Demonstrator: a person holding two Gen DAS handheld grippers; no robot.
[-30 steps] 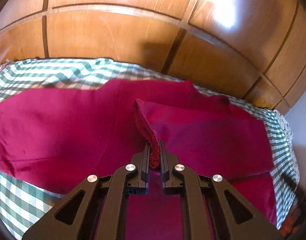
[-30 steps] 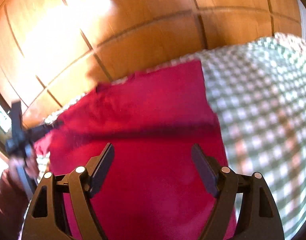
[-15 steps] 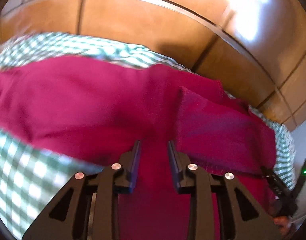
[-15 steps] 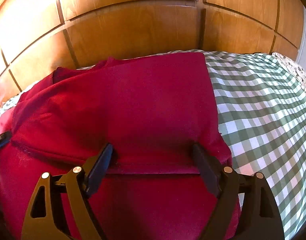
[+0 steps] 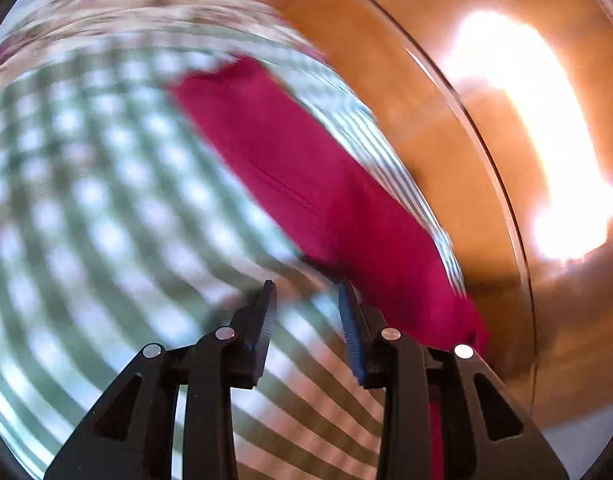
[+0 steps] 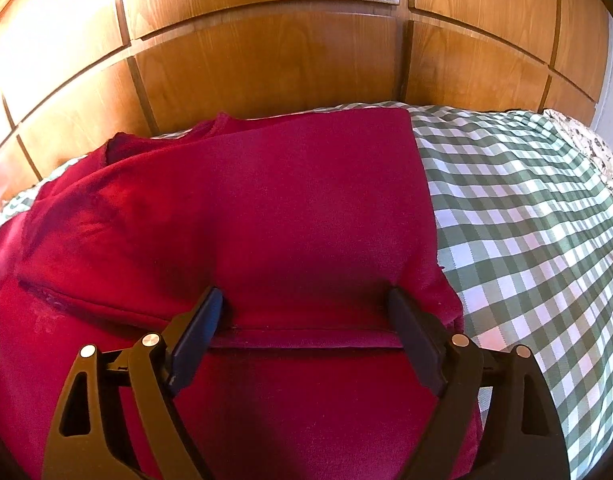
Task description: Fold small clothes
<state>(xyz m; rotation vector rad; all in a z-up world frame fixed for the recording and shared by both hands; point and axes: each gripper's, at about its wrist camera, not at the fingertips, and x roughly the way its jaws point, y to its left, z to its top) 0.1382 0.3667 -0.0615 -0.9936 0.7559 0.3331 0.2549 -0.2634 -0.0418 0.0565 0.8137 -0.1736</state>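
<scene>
A dark red garment [image 6: 286, 208] lies partly folded on a green-and-white checked cover [image 6: 526, 240]. My right gripper [image 6: 305, 296] stands wide open low over the garment. A folded edge runs across between its fingers, and nothing is gripped. The left wrist view is blurred by motion. There my left gripper [image 5: 306, 292] hangs over the checked cover [image 5: 106, 200], its jaws opening with nothing between them. The red garment [image 5: 306, 168] stretches away just right of its right finger [image 5: 348, 312].
A glossy wooden panelled wall [image 6: 266, 60] rises straight behind the cover's far edge, with bright glare [image 5: 546, 140] on it. A floral fabric [image 6: 598, 152] shows at the far right. Checked cover lies bare to the garment's right.
My left gripper let go of the garment's edge, opened, rolled and swung off sideways over the checked cover. My right gripper sank closer to the garment, then held still.
</scene>
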